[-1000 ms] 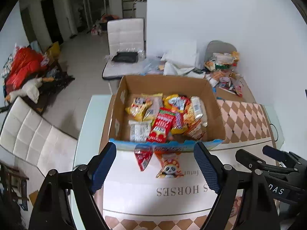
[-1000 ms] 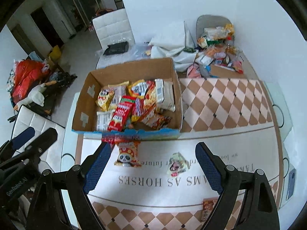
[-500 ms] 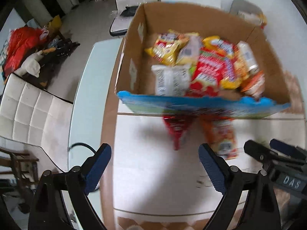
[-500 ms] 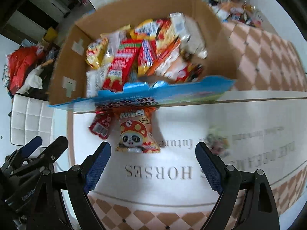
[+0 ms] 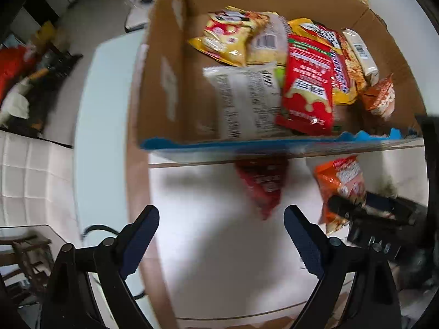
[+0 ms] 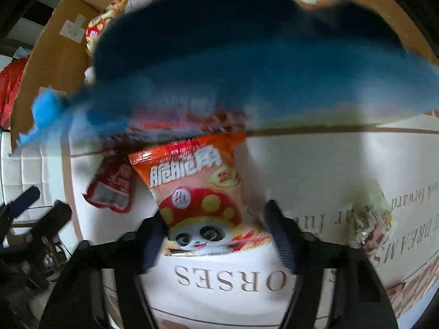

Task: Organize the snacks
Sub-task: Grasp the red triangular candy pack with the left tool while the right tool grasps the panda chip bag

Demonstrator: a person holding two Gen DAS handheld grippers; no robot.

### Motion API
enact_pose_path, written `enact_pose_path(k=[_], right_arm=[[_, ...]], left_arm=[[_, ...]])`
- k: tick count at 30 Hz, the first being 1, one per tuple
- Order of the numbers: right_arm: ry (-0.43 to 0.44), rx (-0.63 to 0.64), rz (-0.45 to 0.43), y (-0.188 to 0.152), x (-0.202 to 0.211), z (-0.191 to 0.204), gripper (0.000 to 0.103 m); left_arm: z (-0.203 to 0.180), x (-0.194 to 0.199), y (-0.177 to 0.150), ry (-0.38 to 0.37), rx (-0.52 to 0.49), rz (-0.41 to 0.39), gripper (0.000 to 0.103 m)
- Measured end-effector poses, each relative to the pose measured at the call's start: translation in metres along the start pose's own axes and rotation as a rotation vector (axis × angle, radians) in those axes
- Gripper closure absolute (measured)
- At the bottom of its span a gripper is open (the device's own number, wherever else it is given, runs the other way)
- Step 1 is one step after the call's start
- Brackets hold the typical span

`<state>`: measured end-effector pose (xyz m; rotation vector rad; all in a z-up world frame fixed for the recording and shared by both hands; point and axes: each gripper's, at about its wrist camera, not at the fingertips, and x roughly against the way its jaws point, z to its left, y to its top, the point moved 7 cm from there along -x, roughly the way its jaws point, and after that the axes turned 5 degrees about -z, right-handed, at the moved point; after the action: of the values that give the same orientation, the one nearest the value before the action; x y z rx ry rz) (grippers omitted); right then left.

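An orange snack bag with a panda lies on the white tablecloth just in front of the cardboard box. My right gripper points down over it. Its jaws are closing, and both pads meet the bag's lower side edges. In the left wrist view the same bag shows partly under the right gripper. A red packet lies beside it, half under the box's blue front edge. Just in front of that packet my left gripper hovers open over bare cloth, holding nothing. The box holds several snack bags.
A small greenish packet lies on the cloth to the right of the panda bag. The box's blue front flap looms blurred right above my right gripper. White chairs and floor clutter lie left of the table.
Both grippers have dropped close to the table in front of the box. The right jaws, wide open before, have narrowed around the panda bag. The left jaws stay wide.
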<state>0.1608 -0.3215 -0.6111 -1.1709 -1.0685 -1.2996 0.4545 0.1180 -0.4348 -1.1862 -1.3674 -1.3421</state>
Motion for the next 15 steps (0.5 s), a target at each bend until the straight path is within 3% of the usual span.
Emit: enact_pose_path(k=[7, 11, 13, 15], right_arm=[[-0.037, -0.025, 0.02, -0.016, 0.005, -0.029, 0.038], [-0.011, -0.08, 0.035, -0.018, 0.003, -0.039, 0.036], [-0.008, -0.1, 0.049, -0.018, -0.001, -0.041, 0.035], [-0.014, -0.101, 0.052, -0.018, -0.004, -0.041, 0.035]], left_arm=[[-0.026, -0.025, 0.004, -0.044, -0.007, 0.072, 0.01], [-0.038, -0.039, 0.005, -0.07, -0.009, 0.092, 0.01], [-0.041, -0.042, 0.007, -0.069, -0.006, 0.085, 0.021], [-0.044, -0.046, 0.006, -0.065, 0.005, 0.097, 0.058]])
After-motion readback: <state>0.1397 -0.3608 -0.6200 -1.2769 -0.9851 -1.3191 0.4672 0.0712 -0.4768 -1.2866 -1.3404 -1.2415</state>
